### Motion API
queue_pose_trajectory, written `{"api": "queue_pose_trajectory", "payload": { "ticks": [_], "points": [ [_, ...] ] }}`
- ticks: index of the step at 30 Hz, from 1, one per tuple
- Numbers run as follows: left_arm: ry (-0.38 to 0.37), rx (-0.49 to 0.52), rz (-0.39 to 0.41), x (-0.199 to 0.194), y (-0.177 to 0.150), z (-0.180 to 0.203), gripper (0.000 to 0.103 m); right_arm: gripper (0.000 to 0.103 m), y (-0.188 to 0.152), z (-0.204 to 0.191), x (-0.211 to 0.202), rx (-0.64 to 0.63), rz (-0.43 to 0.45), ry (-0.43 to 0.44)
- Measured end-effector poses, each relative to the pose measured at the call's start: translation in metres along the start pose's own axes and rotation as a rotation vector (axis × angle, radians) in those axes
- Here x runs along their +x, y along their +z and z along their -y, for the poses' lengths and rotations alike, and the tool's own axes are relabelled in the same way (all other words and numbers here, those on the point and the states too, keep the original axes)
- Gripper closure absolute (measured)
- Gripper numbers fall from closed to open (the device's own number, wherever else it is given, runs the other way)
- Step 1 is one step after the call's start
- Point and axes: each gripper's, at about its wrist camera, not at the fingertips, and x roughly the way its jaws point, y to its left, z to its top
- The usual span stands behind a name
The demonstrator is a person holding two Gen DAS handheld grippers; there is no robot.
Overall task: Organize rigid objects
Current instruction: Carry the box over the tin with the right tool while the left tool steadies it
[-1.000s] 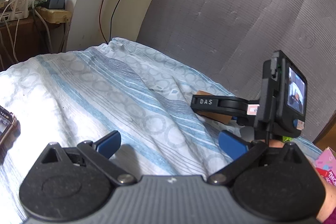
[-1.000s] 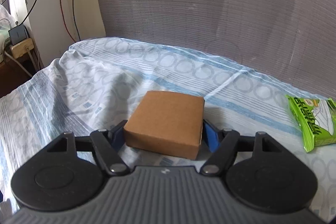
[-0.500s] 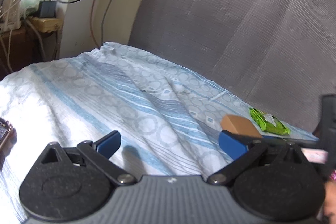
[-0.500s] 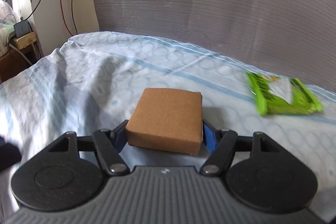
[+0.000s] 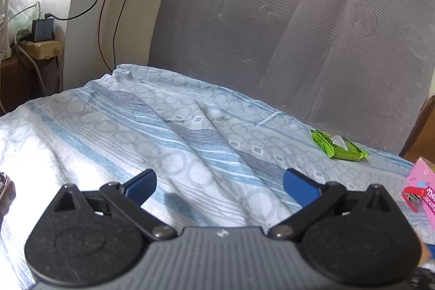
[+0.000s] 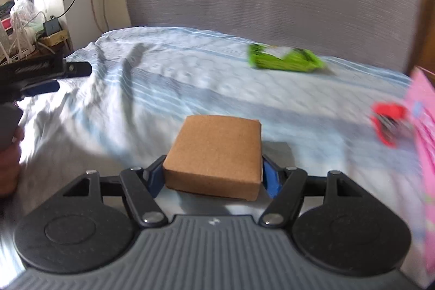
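My right gripper (image 6: 213,175) is shut on a small brown cardboard box (image 6: 214,154), which it holds just above the blue-striped bedsheet (image 6: 168,78). Both blue pads press on the box's sides. A green snack packet (image 6: 285,60) lies further back on the bed, and a red stapler (image 6: 388,124) lies at the right against a pink box (image 6: 424,132). My left gripper (image 5: 218,182) hangs open over the sheet (image 5: 168,137) with nothing between its fingers. Its view also shows the green packet (image 5: 338,147), the red stapler (image 5: 413,197) and the pink box (image 5: 422,181) at the right.
A grey ribbed headboard (image 5: 285,31) stands behind the bed. Cables and a power strip (image 5: 40,49) sit on a stand at the far left. A dark object (image 5: 5,188) peeks in at the left edge. The left gripper's tip (image 6: 43,75) and a hand show at the left of the right wrist view.
My right gripper has carried the brown box to the right across the bed; the green packet slid left in its view and the stapler and pink box came in. It left the left wrist view.
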Motion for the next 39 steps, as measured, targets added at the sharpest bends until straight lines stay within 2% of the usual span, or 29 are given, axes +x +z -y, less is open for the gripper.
{"api": "queue_pose_trajectory", "payload": {
  "ticks": [6, 13, 16, 20, 23, 25, 28, 31, 33, 35, 38, 39],
  "points": [
    [0.01, 0.074, -0.014, 0.002, -0.002, 0.013, 0.001, 0.031, -0.039, 0.018, -0.051, -0.007, 0.032, -0.068],
    [0.021, 0.215, -0.063, 0.003, -0.009, 0.041, 0.001, 0.03, -0.075, 0.031, -0.082, 0.033, 0.076, -0.11],
    [-0.07, 0.228, -0.12, -0.009, -0.018, 0.06, 0.005, 0.03, -0.084, 0.035, -0.089, 0.056, 0.081, -0.099],
    [-0.285, 0.265, -0.175, -0.038, -0.03, 0.102, 0.008, 0.021, -0.091, 0.032, -0.103, 0.025, 0.126, -0.086],
    [-0.465, 0.293, -0.258, -0.054, -0.039, 0.137, 0.014, 0.02, -0.098, 0.029, -0.108, -0.022, 0.148, -0.084],
    [-0.535, 0.341, -0.306, -0.061, -0.047, 0.16, 0.024, 0.02, -0.102, 0.03, -0.112, -0.037, 0.159, -0.084],
    [-0.569, 0.41, -0.382, -0.06, -0.06, 0.19, 0.041, 0.02, -0.107, 0.036, -0.114, -0.024, 0.165, -0.083],
    [-0.58, 0.457, -0.462, -0.053, -0.075, 0.212, 0.048, 0.02, -0.108, 0.043, -0.116, 0.004, 0.173, -0.078],
    [-0.587, 0.49, -0.495, -0.051, -0.084, 0.222, 0.048, 0.02, -0.107, 0.046, -0.115, 0.011, 0.177, -0.072],
    [-0.623, 0.484, -0.525, -0.049, -0.089, 0.226, 0.047, 0.02, -0.107, 0.047, -0.111, 0.013, 0.168, -0.051],
    [-0.623, 0.465, -0.55, -0.046, -0.094, 0.233, 0.043, 0.021, -0.108, 0.049, -0.101, 0.013, 0.15, -0.028],
    [-0.616, 0.467, -0.544, -0.047, -0.094, 0.234, 0.043, 0.03, -0.107, 0.049, -0.101, 0.009, 0.153, -0.014]
  ]
}}
